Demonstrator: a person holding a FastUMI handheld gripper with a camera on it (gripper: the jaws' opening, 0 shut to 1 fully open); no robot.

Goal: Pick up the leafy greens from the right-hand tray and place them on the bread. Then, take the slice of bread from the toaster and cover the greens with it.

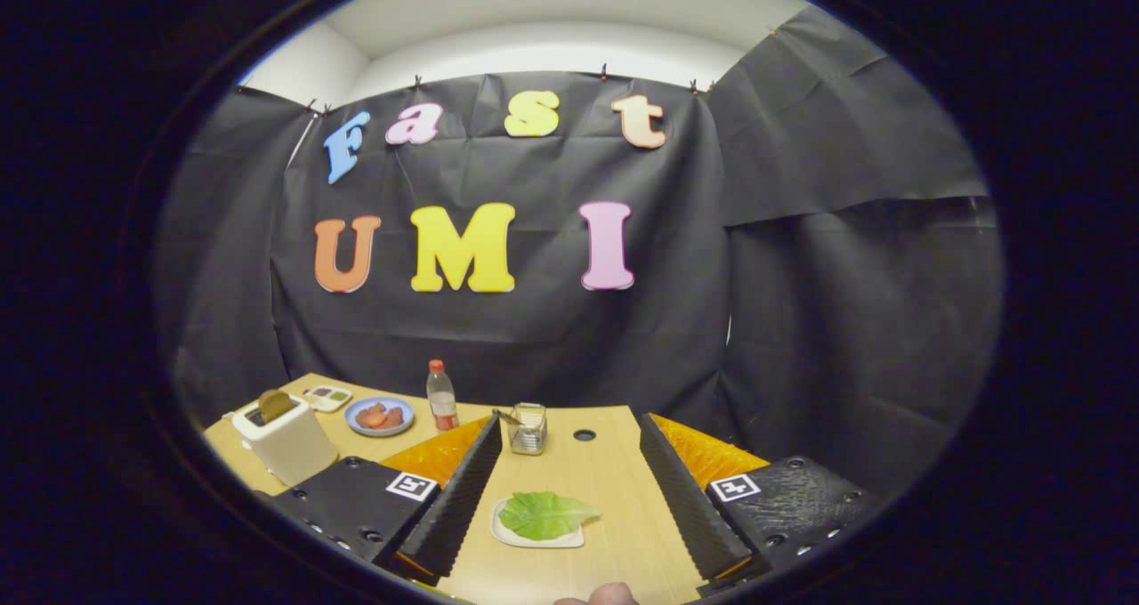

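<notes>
A green lettuce leaf [545, 513] lies on a small white tray [537, 539] on the wooden table, between my two fingers and near their base. My gripper [569, 440] is open, fingers spread wide on either side of the tray, touching nothing. Off to the left beyond the left finger stands a cream toaster [285, 439] with a browned bread slice [274, 404] sticking out of its slot. Behind it a blue plate [379, 416] holds reddish slices; whether bread lies there I cannot tell.
A small bottle with a red cap [440, 395] and a clear holder with utensils [529, 429] stand just beyond the fingertips. A small white dish [327, 398] sits at the far left. A round hole [585, 434] marks the tabletop. A fingertip [605, 594] shows below the tray.
</notes>
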